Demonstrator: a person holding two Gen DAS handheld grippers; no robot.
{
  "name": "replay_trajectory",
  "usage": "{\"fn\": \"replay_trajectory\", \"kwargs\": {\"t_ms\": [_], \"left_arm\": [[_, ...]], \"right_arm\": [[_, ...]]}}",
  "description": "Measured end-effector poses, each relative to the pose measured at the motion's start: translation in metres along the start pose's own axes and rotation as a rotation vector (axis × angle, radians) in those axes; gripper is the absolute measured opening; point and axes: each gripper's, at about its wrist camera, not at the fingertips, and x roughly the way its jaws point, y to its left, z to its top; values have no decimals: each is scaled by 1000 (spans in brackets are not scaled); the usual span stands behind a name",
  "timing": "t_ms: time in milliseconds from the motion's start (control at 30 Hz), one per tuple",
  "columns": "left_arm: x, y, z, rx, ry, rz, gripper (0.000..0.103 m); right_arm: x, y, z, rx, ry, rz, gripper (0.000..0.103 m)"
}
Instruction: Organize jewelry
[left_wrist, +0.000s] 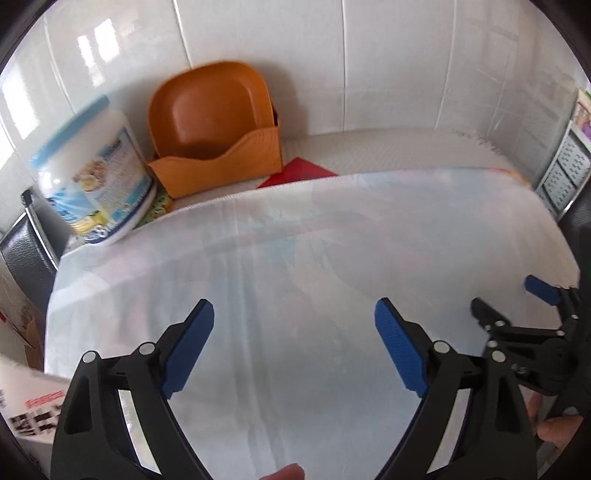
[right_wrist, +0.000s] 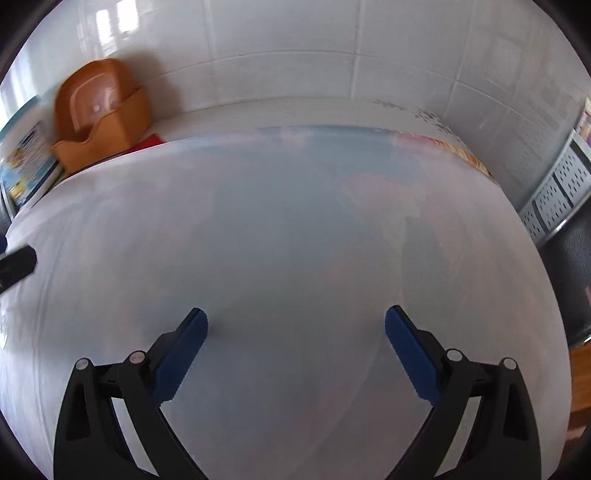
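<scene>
No jewelry shows in either view, only a thin white translucent cloth (left_wrist: 295, 277) spread over the desk. Both tools, the left tool (left_wrist: 295, 347) and right tool (right_wrist: 295, 354), gape wide and hold nothing. Jewelry is probably small, slippery and delicate; pinch gently.

Pretty much all the open room is over the white cloth (left_wrist: 295, 295); it's flat and bare across the middle, nothing sticking up, so either gripper can sweep there. Past the cloth's far left corner it gets crowded: an orange holder (left_wrist: 218, 162) with a plate stood in it, against the tiled wall (left_wrist: 388, 74); a big white tub (left_wrist: 94, 170) just left of that; a red sheet (left_wrist: 299, 170) lying flat beside the holder; grey perforated drawers (left_wrist: 561, 173) off the cloth's far right corner.
</scene>
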Motion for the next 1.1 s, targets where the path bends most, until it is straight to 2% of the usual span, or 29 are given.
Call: {"fn": "replay_trajectory", "kwargs": {"t_ms": [33, 67, 100, 133, 167, 267, 1100], "left_arm": [[19, -4, 2, -9, 21, 9, 87], [36, -7, 3, -14, 35, 23, 87], [43, -7, 1, -33, 7, 27, 88], [41, -4, 0, -72, -79, 23, 88], [45, -4, 0, -84, -99, 30, 88], [50, 6, -2, -168, -71, 3, 95], [46, 2, -2, -154, -67, 5, 96]], "right_arm": [[1, -4, 3, 13, -44, -13, 100], [6, -6, 4, 16, -44, -26, 100], [7, -6, 5, 16, -53, -28, 100], [7, -5, 4, 15, -53, -34, 100], [6, -6, 2, 23, -56, -35, 100], [5, -7, 1, 24, -56, -36, 100], [5, -7, 1, 24, -56, -35, 100]]}}
